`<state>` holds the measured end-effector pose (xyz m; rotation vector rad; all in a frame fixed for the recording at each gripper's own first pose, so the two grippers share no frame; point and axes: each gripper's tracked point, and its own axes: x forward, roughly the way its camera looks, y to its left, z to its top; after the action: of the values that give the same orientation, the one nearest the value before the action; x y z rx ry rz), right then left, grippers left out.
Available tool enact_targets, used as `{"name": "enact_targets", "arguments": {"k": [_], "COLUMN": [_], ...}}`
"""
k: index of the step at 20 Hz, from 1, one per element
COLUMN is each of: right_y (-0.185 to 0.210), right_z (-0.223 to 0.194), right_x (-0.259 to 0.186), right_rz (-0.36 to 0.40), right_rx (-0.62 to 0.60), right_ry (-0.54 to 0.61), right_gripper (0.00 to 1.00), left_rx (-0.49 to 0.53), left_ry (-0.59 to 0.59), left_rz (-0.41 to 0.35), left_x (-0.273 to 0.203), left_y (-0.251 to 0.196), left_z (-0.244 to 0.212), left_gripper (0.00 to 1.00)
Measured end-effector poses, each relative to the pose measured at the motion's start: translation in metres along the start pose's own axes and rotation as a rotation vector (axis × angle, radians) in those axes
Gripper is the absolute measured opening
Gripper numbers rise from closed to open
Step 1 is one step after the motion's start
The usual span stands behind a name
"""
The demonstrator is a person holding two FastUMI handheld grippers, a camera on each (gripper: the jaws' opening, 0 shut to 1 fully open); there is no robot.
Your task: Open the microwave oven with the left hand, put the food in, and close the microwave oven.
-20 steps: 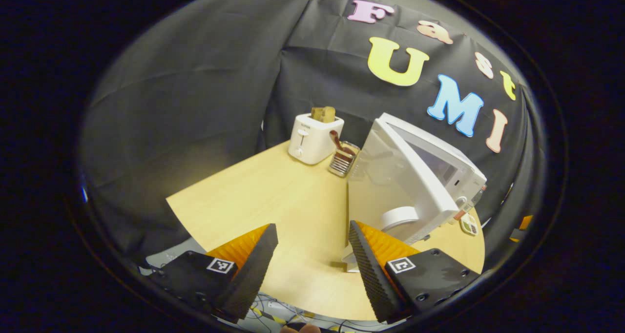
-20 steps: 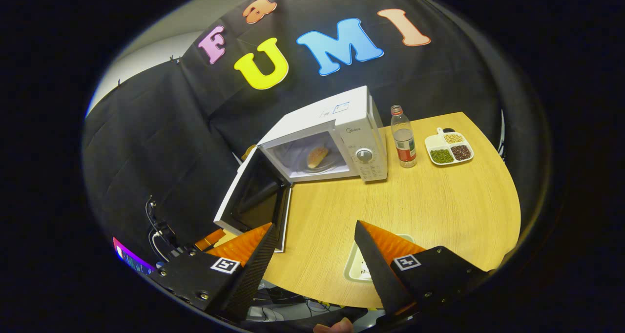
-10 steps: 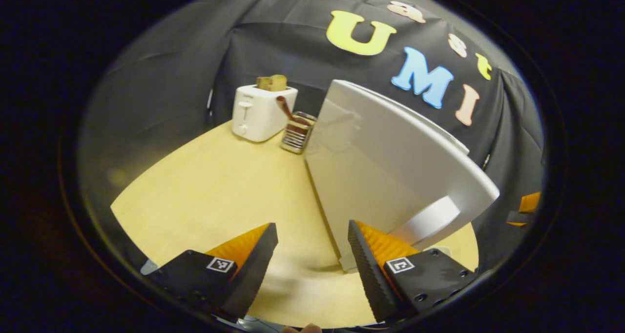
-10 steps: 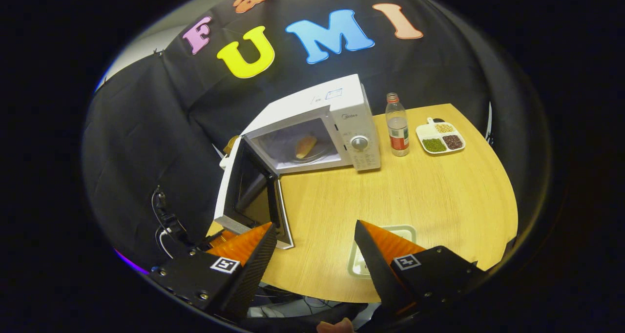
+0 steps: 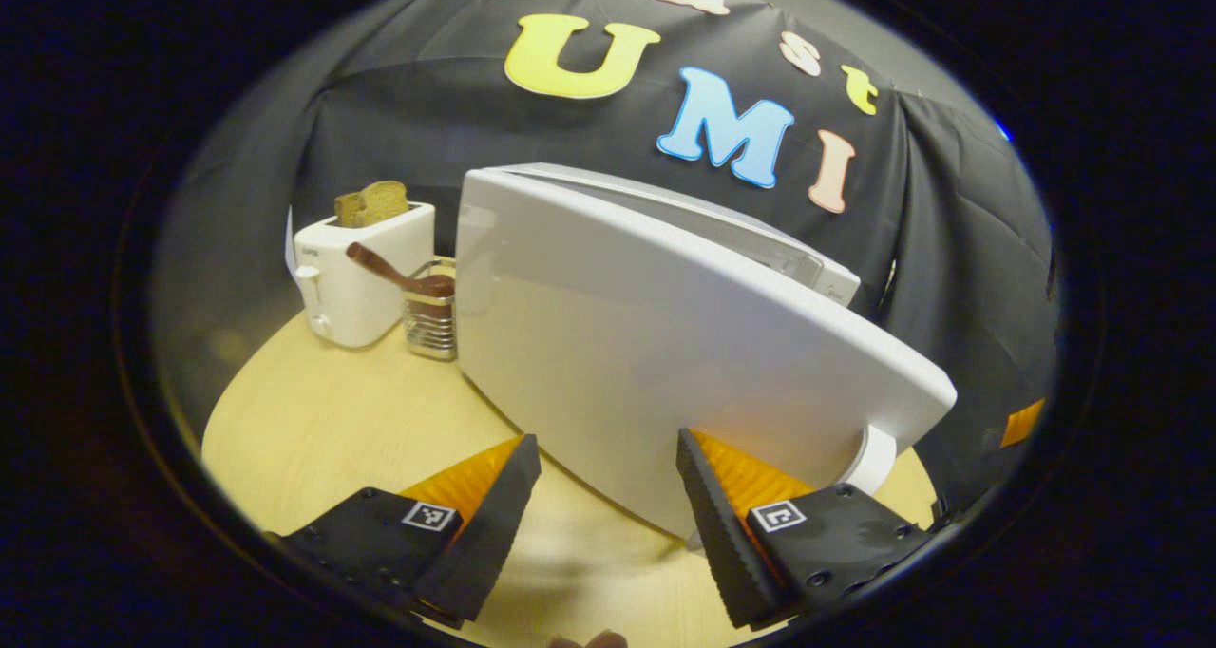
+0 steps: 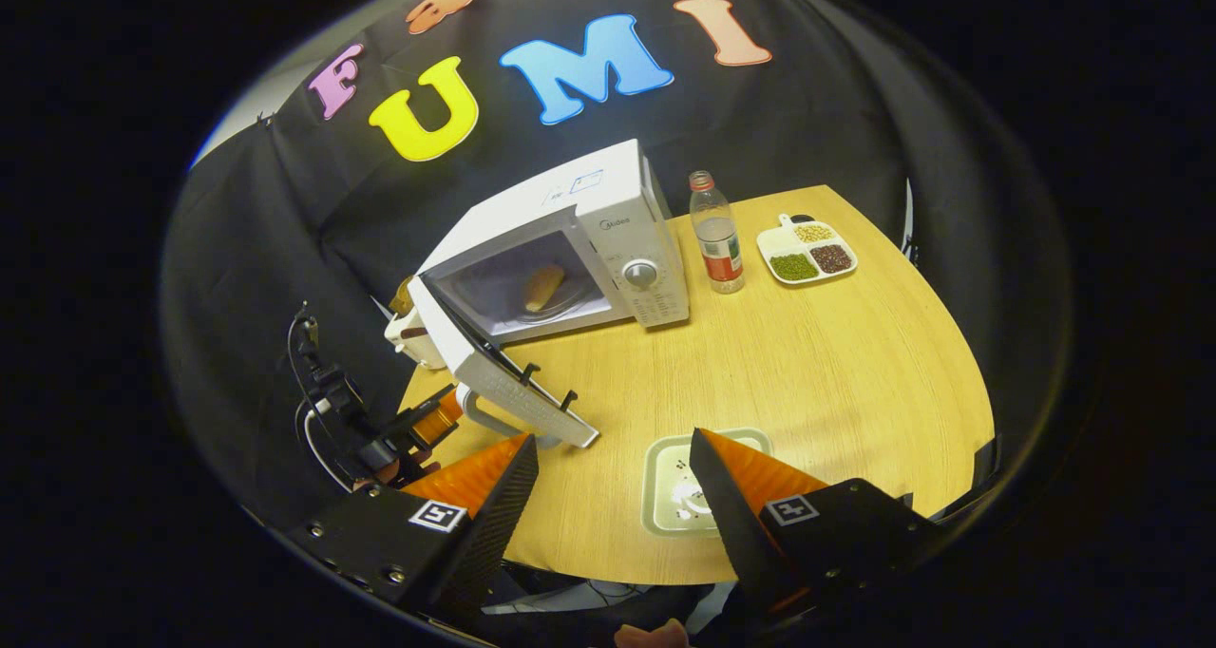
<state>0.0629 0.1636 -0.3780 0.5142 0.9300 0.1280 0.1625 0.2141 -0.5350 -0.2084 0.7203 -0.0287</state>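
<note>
Round wooden counter [image 6: 807,372], black cloth wall behind.

White microwave oven [image 6: 608,216] at the counter's back, cavity showing. Its door [image 5: 665,344] stands part-way swung, white outer face turned toward the left gripper, curved handle [image 6: 475,412] on the outside near the free edge.

Food: a bread roll [image 6: 542,287] lies on the plate inside the cavity.

Left gripper [image 5: 603,496]: fingers spread apart, nothing between them, held right up at the door's outer face near the lower edge; contact hard to judge. From the right gripper view it sits just beside the handle, a hand behind it.

Right gripper [image 6: 613,501]: fingers apart, empty, hanging over the counter's near edge above a pale green tray [image 6: 670,486].

White toaster [image 5: 356,268] with toast sticking up, left of the microwave; beside it a metal holder [image 5: 429,317] with a brown spoon.

Right of the microwave: a plastic bottle [image 6: 717,239], upright. Further right, a small divided dish [image 6: 806,254] of beans.
</note>
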Motion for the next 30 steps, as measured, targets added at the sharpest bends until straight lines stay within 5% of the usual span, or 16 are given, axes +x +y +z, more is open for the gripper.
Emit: {"name": "enact_targets", "arguments": {"k": [14,15,25,30], "right_y": [-0.06,-0.063,-0.062,-0.047], "right_z": [0.016,0.014,-0.014,-0.016], "right_x": [0.009,0.007,-0.015,-0.033], "right_rz": [-0.1,-0.107,-0.1,-0.053], "right_rx": [0.135,0.136,0.132,0.092], "right_ry": [-0.032,-0.031,-0.015,-0.04], "right_gripper": [0.99,0.99,0.99,0.99], "left_rx": [0.091,0.066,0.036,0.048], "left_ry": [-0.046,-0.035,0.01,-0.019], "left_rz": [-0.068,-0.078,-0.053,-0.101], "left_x": [0.114,0.115,0.133,0.101], "left_y": [-0.051,-0.053,-0.043,-0.076], "left_z": [0.069,0.063,0.061,0.07], "left_gripper": [1.0,0.94,0.93,0.92]}}
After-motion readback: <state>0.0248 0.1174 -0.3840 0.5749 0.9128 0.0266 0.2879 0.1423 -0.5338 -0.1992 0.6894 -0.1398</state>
